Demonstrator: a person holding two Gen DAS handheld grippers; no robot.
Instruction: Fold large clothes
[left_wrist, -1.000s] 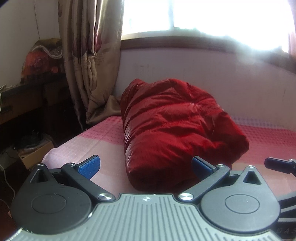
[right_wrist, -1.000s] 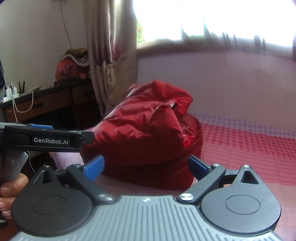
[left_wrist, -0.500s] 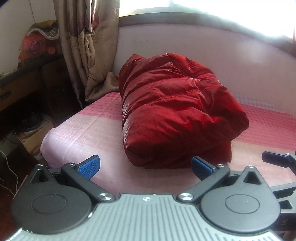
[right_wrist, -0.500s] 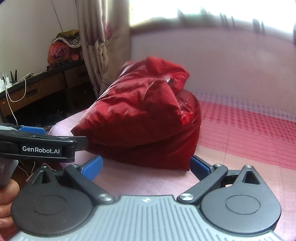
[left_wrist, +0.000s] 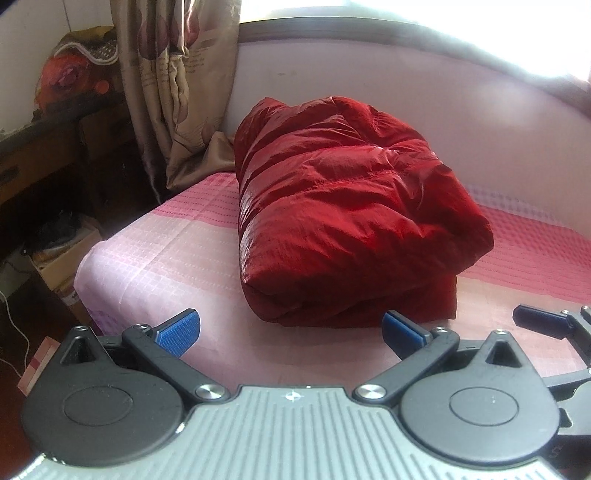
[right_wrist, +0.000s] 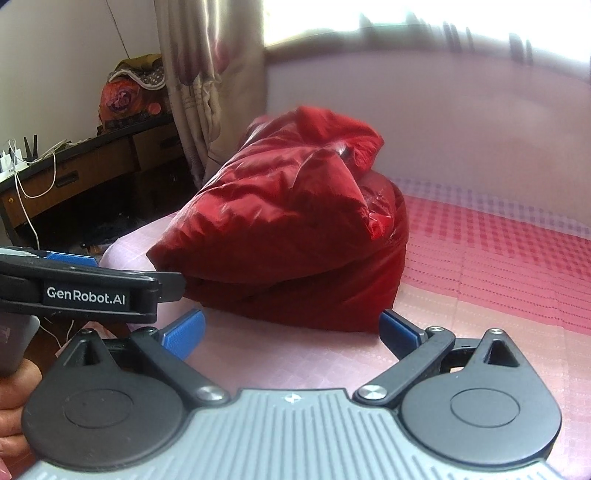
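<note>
Your left gripper (left_wrist: 290, 328) has its blue pads spread wide and holds nothing, hovering over the pink checked bedspread (left_wrist: 177, 251) just short of the red padded jacket (left_wrist: 343, 221). Your right gripper (right_wrist: 291, 328) is likewise spread apart and empty, beside the left one, whose side shows at the left edge of the right wrist view. The jacket lies folded into a thick bundle on the bed, its far end near the wall and the curtain (left_wrist: 177, 81).
</note>
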